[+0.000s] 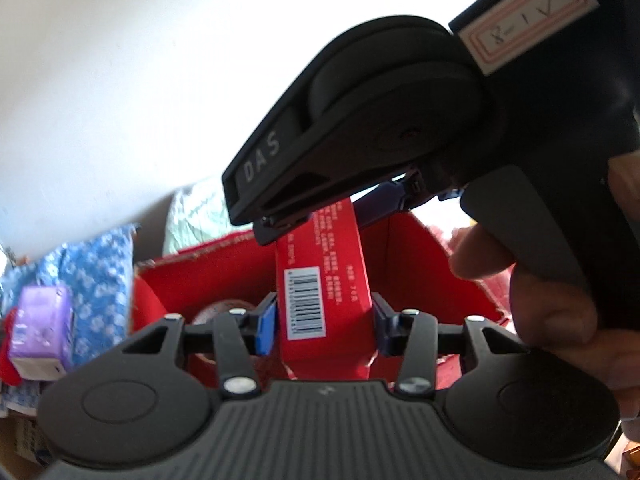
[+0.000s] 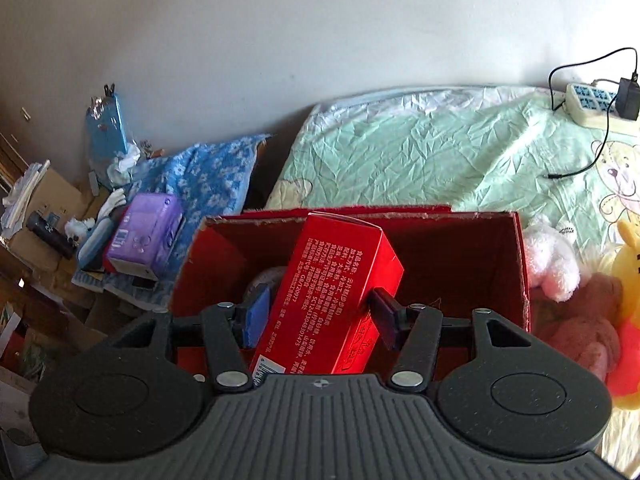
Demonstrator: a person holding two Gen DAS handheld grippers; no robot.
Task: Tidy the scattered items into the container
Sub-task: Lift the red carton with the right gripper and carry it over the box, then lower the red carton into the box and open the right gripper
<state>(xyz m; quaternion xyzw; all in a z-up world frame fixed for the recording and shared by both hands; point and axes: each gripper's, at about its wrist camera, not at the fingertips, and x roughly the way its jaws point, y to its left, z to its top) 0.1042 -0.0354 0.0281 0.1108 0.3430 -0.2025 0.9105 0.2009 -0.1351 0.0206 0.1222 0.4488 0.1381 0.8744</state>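
**Red carton held over the open box**

Here, the red container (image 2: 516,264) filled mid-frame on the bed (image 2: 420,148). Above it the long red carton (image 2: 332,292) tilted, long axis running toward the upper frame. Right tongs (image 2: 316,316) and left tongs (image 1: 324,320), each half-open, clamped its sides.

Power strip (image 2: 591,105) with charger (image 2: 627,98) — mint bedsheet (image 2: 420,148).

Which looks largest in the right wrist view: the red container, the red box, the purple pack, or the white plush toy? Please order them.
1. red container
2. red box, though it is nearer the camera
3. and 4. purple pack and white plush toy: they look alike, so unranked.
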